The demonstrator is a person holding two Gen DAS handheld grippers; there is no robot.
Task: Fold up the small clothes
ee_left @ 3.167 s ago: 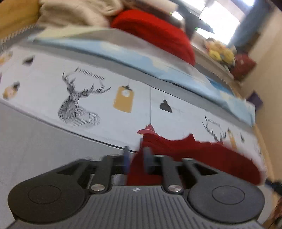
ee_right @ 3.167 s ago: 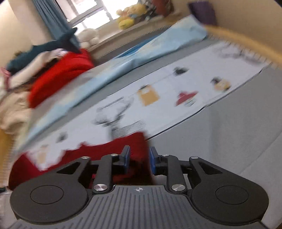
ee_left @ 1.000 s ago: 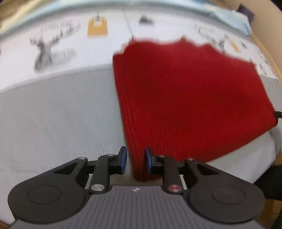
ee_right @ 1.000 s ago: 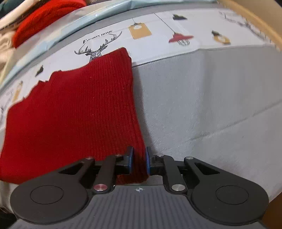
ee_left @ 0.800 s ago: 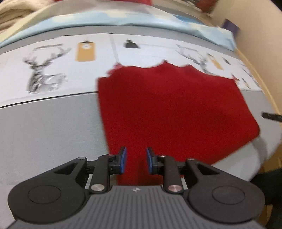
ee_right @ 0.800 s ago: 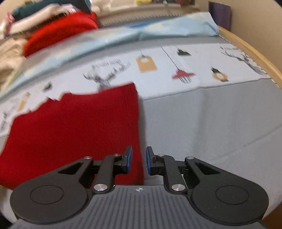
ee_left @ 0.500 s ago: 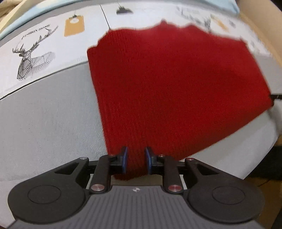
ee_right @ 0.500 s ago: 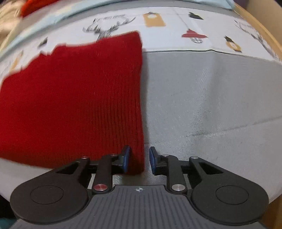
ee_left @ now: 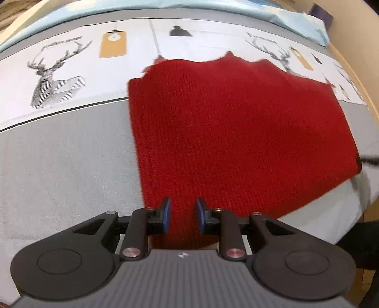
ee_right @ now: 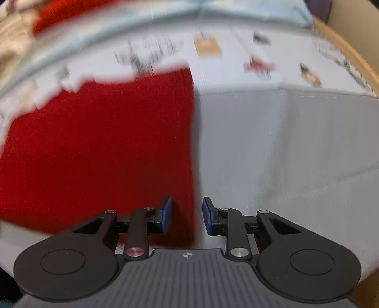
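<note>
A red knitted garment [ee_left: 236,128] lies spread flat on the bed, its far edge on the printed sheet and its near edge by me. My left gripper [ee_left: 182,216] hovers at its near left corner, jaws apart, with the red knit showing between the pads. In the right wrist view the garment [ee_right: 99,147] fills the left half. My right gripper [ee_right: 186,215] is at its near right corner, jaws parted, with the garment's edge lying between the pads. The right wrist view is motion-blurred.
The bed has a grey cover [ee_left: 64,151] near me and a white sheet with deer and lamp prints [ee_left: 56,71] beyond. A light blue cloth [ee_left: 296,14] lies along the far side. A wooden bed frame [ee_right: 350,56] runs on the right. More clothes [ee_right: 59,11] are piled at the back.
Both grippers brought the garment down from the air and laid it flat on the bed. Over the last half second both sets of jaws have opened wider, the right one most.
</note>
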